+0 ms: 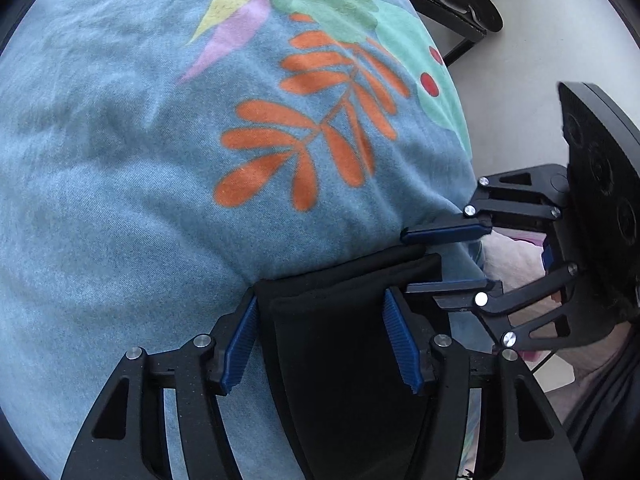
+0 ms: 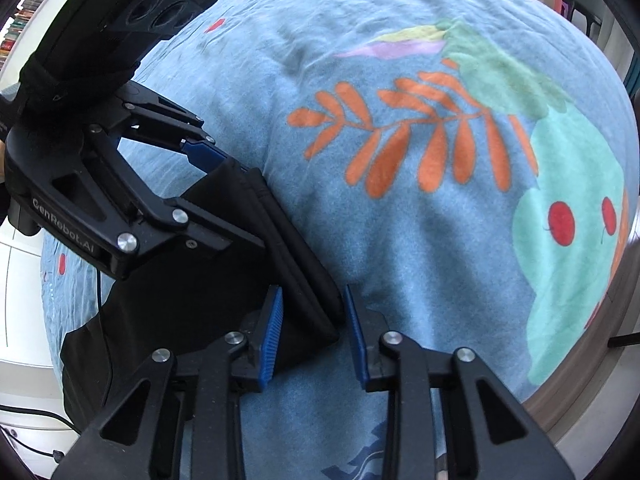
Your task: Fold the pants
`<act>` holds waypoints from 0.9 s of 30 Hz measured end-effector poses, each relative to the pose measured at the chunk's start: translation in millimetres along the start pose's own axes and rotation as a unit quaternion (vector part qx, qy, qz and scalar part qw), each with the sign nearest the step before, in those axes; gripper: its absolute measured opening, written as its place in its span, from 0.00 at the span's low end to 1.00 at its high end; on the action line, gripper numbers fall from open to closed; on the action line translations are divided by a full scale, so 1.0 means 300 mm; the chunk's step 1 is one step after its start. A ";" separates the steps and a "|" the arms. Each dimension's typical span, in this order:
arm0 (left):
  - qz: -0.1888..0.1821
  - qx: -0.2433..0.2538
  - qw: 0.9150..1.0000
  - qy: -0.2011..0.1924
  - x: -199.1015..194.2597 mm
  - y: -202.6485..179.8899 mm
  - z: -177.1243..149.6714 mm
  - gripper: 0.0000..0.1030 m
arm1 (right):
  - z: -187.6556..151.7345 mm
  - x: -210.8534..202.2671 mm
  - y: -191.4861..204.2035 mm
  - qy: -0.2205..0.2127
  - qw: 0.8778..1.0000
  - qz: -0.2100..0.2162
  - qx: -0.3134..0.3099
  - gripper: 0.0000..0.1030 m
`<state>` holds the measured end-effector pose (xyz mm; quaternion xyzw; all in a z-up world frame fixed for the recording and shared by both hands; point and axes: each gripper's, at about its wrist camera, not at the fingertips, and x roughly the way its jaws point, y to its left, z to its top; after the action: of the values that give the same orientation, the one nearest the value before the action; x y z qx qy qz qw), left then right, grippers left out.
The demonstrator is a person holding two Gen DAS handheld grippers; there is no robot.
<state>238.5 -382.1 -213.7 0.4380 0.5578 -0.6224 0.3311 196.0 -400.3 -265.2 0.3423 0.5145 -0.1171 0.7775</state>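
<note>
The black pants (image 1: 344, 344) lie folded on a blue cloth with an orange leaf print (image 1: 160, 160). My left gripper (image 1: 320, 340) is open, its blue pads either side of the folded end of the pants, not pinching it. My right gripper (image 1: 444, 258) comes in from the right, open around the same edge. In the right wrist view the pants (image 2: 224, 264) run down the left, my right gripper (image 2: 312, 336) stands open around their near corner, and my left gripper (image 2: 208, 160) sits over their far end.
The blue printed cloth (image 2: 400, 240) covers the table to its rounded wooden rim (image 2: 592, 376). A dark stand with a cable (image 1: 452, 4) stands on the pale floor beyond the table. A pink item (image 1: 516, 256) lies behind my right gripper.
</note>
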 end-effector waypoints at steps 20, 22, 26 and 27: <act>0.000 0.005 1.000 0.016 -0.031 -0.031 0.013 0.31 | 0.080 0.028 0.006 0.060 0.996 0.048 -0.040 0.00; 0.007 0.011 1.000 0.008 -0.042 -0.057 0.002 0.31 | 0.076 -0.001 0.030 0.048 0.997 0.043 -0.045 0.00; 0.014 0.019 1.000 -0.011 -0.080 -0.105 -0.017 0.30 | 0.069 -0.053 0.060 0.033 0.997 0.043 -0.052 0.00; 0.014 0.022 1.000 -0.017 -0.098 -0.120 -0.026 0.30 | 0.069 -0.065 0.067 0.030 0.997 0.044 -0.054 0.00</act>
<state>219.3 -371.0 -172.3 0.4424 0.5322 -0.6369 0.3397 213.1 -402.3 -234.8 0.3254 0.5274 -0.0444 0.7836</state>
